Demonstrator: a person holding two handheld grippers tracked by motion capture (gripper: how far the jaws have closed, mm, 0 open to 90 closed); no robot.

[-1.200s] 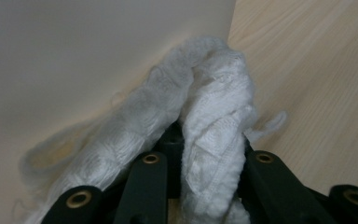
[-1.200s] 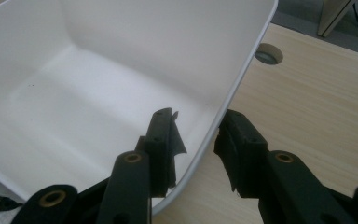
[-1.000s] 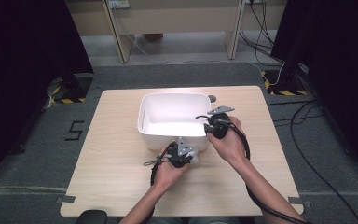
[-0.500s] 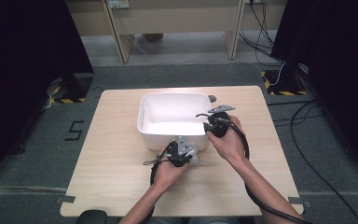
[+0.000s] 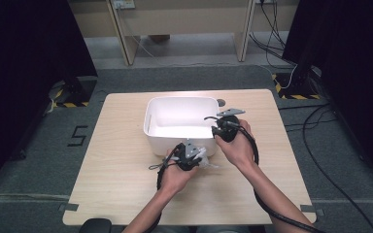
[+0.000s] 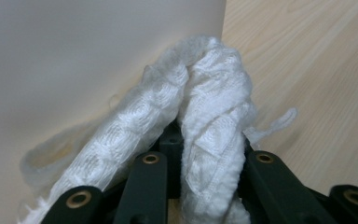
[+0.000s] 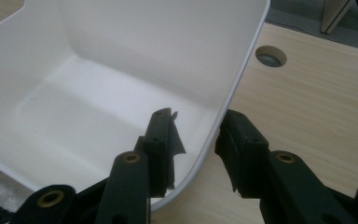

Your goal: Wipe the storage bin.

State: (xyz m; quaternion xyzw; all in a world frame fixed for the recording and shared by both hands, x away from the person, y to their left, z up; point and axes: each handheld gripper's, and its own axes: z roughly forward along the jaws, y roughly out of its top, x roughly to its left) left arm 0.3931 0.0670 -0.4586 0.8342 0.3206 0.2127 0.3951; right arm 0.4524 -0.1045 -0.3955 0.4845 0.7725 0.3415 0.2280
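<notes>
L gripper point(image 6: 200, 186): jaws clamped on white cloth point(image 6: 205, 121), centre frame, against tub's outer wall.
R gripper point(image 7: 196, 140): jaws just opening, astride white tub point(image 7: 121, 70) rim, not pressing.
Table point(image 5: 116, 160): wood.

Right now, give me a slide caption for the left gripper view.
Left gripper shut on a white cloth, beside the white bin's outer wall on the wooden table.
</notes>
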